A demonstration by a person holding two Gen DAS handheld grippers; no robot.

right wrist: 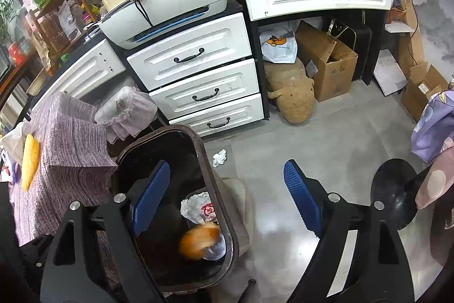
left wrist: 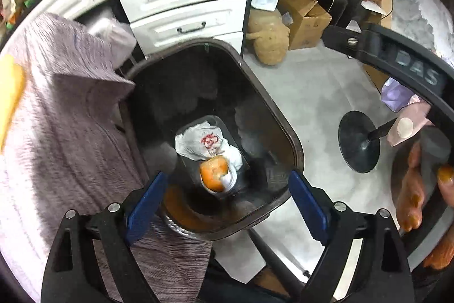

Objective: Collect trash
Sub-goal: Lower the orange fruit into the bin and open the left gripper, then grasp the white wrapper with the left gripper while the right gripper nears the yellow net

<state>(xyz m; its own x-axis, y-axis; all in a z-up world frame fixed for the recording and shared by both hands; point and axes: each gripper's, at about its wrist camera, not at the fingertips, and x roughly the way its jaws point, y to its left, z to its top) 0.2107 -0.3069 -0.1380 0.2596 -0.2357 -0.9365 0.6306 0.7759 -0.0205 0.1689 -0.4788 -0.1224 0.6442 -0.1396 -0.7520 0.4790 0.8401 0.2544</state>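
1. Left wrist view looks almost straight down into the dark trash bin (left wrist: 286, 132); the left gripper (left wrist: 224, 206) hangs over its mouth with jaws spread wide and nothing between the blue pads.
2. At the bottom of the bin lie a crumpled white wrapper (left wrist: 204, 142) with red print and an orange round item (left wrist: 214, 171), blurred in both views, so I cannot tell whether it has settled.
3. Right wrist view shows the right gripper (right wrist: 227, 200) with jaws also wide apart and empty, its left finger over the bin, its right one over bare floor.
4. One piece of trash remains outside: a crumpled paper wad (right wrist: 220, 157) on the floor, just beside the bin's far rim and near the lowest white drawer (right wrist: 218, 115).
5. Judged by its look, the wad is very light, soft and crushable, not fragile or slippery; a pinch across its middle should hold, though a loose fold could slip free.
6. Grey floor (right wrist: 326, 138) is smooth and glossy, so the wad may skid if nudged.
7. Room is crowded: a cloth-covered table (right wrist: 68, 149) with a yellow object (right wrist: 29, 161) touches the bin's left side, cardboard boxes (right wrist: 329, 67) sit under the desk, and a black round stand base (right wrist: 394, 192) is to the right.
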